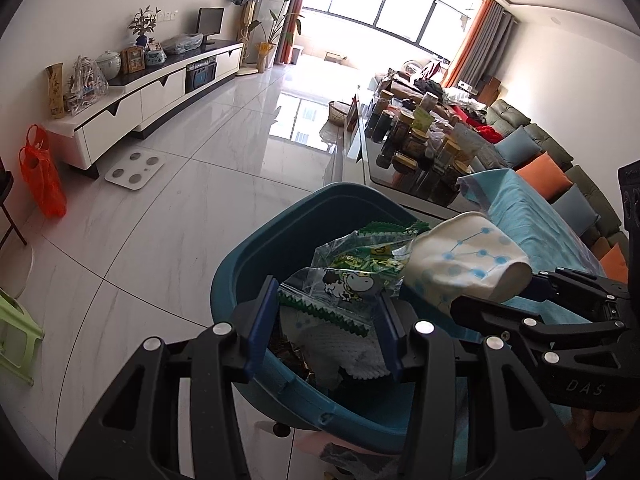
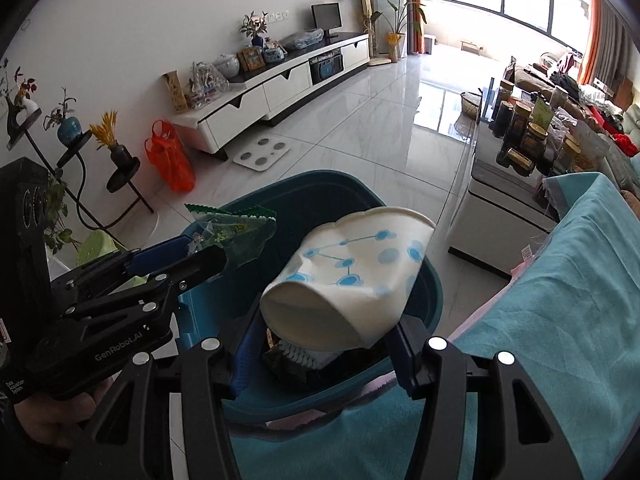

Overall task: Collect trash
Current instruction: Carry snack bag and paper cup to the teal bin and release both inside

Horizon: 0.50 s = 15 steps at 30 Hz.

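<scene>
Left hand-held gripper: fingers closed on a clear plastic snack wrapper with green zigzag edges and a cartoon cow print, held above the open bin.
Right hand-held gripper: blue-padded fingers clamped on a crumpled white paper cup with a light-blue dot-and-line pattern; the cup lies tilted on its side, its mouth toward the camera, over the bin.
Bin: a dark teal plastic trash bin standing on the glossy white tile floor, just beside the desk edge; crumpled white tissue and dark scraps lie inside.
Desk: covered with a turquoise cloth, to the right of the bin.
Cup and wrapper: close together, the cup to the right of the wrapper in the left wrist view.
</scene>
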Available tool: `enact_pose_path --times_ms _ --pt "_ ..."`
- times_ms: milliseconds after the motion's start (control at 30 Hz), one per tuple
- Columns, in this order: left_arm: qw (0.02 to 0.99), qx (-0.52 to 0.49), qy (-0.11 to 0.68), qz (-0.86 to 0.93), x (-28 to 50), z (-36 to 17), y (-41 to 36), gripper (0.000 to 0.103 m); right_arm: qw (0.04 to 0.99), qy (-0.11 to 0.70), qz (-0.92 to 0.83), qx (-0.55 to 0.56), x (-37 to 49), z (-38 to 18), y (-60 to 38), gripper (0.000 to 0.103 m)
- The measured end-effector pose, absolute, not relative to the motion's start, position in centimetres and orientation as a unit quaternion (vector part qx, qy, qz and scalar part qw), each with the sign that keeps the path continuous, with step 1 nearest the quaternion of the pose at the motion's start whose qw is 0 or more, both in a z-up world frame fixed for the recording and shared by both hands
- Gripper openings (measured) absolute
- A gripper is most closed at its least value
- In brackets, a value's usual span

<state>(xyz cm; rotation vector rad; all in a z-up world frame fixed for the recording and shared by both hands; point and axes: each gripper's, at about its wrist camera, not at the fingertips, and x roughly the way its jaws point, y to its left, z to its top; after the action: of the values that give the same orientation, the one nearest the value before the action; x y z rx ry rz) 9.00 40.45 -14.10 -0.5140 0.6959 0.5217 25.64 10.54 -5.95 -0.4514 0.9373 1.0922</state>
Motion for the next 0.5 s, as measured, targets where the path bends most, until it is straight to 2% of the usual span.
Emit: enact_pose_path --times_ms 133,233,267,400,500 --pt "0.87 -0.241 0.349 0.251 10.0 -15.1 40.8 0.046 0.724 0.432 0.495 -0.21 25.8 -6.2 11.5 0.053" --pt "0.867 -0.236 0.361 0.25 10.7 -15.4 40.4 0.048 0.72 0.439 0.495 -0.21 26.0 -6.4 11.7 0.057" --pt "0.867 -0.232 0.361 0.253 10.9 -15.4 40.4 0.051 0.719 0.439 0.497 -0.209 26.1 -6.5 11.8 0.06" --pt "0.866 -0.232 0.358 0.26 11.1 -15.2 40.3 0.07 0.721 0.437 0.498 -0.202 26.3 -6.6 11.5 0.063" --pt "0.868 -0.227 0.353 0.266 11.0 -14.9 40.2 0.077 0.726 0.43 0.498 -0.199 26.1 -6.3 11.4 0.063"
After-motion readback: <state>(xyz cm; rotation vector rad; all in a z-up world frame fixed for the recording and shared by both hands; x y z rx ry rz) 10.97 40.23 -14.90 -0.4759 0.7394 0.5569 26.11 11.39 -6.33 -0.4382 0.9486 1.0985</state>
